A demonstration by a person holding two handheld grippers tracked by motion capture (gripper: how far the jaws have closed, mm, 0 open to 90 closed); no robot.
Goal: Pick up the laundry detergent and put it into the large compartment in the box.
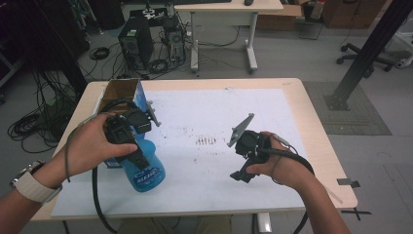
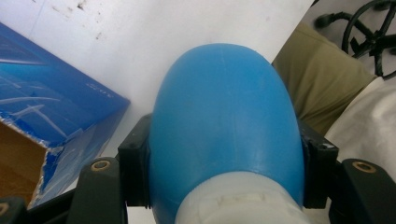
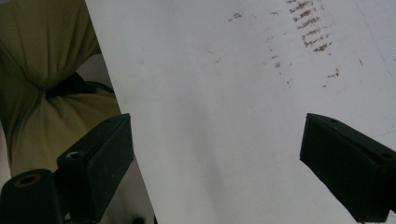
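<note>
My left gripper point(image 1: 141, 161) is shut on a blue plastic bottle point(image 1: 144, 170) and holds it above the left part of the white sheet point(image 1: 214, 122). In the left gripper view the bottle's rounded blue body point(image 2: 226, 121) sits clamped between both black jaws, with its pale neck at the bottom edge. Beside it stands an open blue cardboard box point(image 1: 122, 92) with a brown inside; the left gripper view catches the box point(image 2: 51, 107) at the left. My right gripper point(image 1: 242, 171) hovers over the right part of the sheet; the right gripper view shows this gripper point(image 3: 215, 163) open and holding nothing.
The white sheet covers most of the wooden table point(image 1: 316, 122). Brown scuff marks point(image 1: 205, 141) lie at its middle. A black post point(image 1: 365, 48) rises beyond the table's right corner. A computer tower point(image 1: 134, 44), cables and a desk stand on the floor behind.
</note>
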